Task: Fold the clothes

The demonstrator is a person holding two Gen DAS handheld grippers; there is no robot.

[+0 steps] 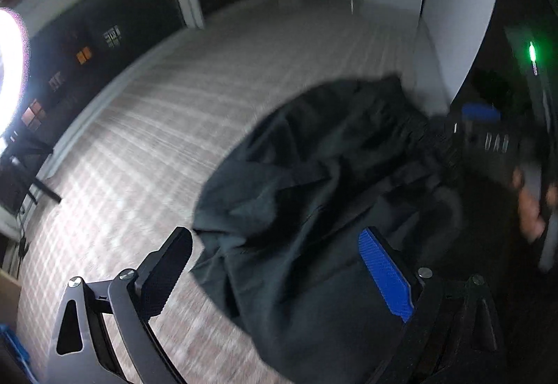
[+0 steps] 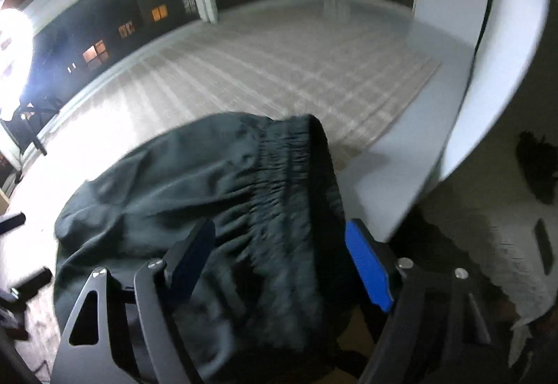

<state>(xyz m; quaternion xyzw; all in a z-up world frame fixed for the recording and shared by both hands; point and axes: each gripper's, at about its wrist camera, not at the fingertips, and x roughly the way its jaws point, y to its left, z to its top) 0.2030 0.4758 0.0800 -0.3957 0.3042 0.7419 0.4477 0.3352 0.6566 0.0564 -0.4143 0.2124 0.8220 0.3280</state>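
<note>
- One dark garment [image 1: 314, 181] is seen, crumpled on a pale checked cloth [image 1: 181, 112]; its gathered elastic waistband [image 2: 289, 167] is turned toward the right gripper [image 2: 279, 262].
- Two grippers are counted: the left gripper [image 1: 279, 272] is spread over the garment's near edge; the right gripper's jaws are spread with fabric between them, though pad contact cannot be told.

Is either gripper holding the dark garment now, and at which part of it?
Neither. The left gripper and right gripper both stand open over the dark garment, the right above its elastic waistband.
</note>
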